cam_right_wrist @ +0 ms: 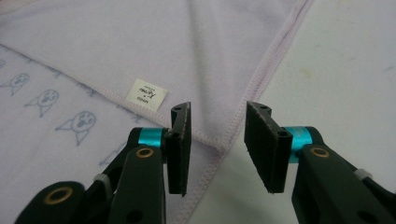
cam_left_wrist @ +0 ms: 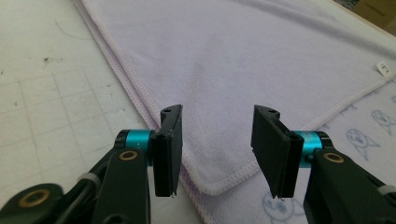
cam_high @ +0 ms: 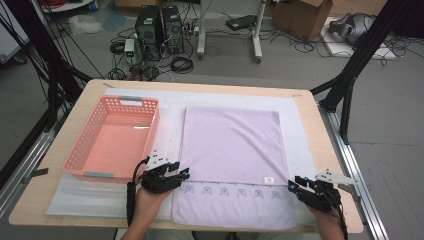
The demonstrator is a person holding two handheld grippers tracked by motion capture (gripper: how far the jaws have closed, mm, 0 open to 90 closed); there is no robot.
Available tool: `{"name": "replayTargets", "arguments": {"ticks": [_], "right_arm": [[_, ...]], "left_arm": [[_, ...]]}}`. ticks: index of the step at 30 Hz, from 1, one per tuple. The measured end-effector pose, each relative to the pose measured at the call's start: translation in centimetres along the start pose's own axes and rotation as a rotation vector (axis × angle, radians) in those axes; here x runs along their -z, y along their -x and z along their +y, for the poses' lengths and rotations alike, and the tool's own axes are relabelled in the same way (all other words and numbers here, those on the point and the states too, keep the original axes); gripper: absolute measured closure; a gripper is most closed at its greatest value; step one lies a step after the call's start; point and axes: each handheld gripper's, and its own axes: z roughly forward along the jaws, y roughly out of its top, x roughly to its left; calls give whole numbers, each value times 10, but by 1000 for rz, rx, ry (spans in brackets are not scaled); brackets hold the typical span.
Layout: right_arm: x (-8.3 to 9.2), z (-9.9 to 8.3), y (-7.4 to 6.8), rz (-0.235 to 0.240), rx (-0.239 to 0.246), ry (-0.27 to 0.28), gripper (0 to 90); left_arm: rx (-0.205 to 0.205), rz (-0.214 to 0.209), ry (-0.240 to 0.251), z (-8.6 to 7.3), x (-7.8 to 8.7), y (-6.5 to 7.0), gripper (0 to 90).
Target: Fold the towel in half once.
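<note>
A lilac towel [cam_high: 232, 145] lies flat on the table, its far part folded toward me over a near strip printed with small faces [cam_high: 240, 191]. My left gripper [cam_high: 182, 172] is open at the near left corner of the folded layer. That corner [cam_left_wrist: 212, 189] lies between and below its jaws [cam_left_wrist: 217, 112], untouched by the pads. My right gripper [cam_high: 295, 181] is open at the near right corner of the same layer. The hemmed corner [cam_right_wrist: 224, 147] sits between its jaws [cam_right_wrist: 219, 107], and a white label [cam_right_wrist: 146, 94] lies just to their left.
A pink slatted basket [cam_high: 152, 130] stands empty left of the towel, on a white mat [cam_high: 170, 100] that covers most of the wooden table [cam_high: 35, 200]. Beyond the table's far edge are computer towers, cables and cardboard boxes on the floor.
</note>
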Motion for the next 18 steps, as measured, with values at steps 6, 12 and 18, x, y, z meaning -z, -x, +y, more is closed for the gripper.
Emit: {"name": "replayTargets", "arguments": {"ticks": [6, 12, 18], "right_arm": [[-8, 2, -11, 4, 53, -33, 646], [-17, 6, -16, -27, 86, -63, 714], [-18, 5, -19, -39, 128, -94, 840]], "left_arm": [[-34, 18, -19, -8, 6, 5, 567], [-35, 33, -42, -11, 2, 3, 587], [-41, 58, -66, -12, 0, 5, 608]]}}
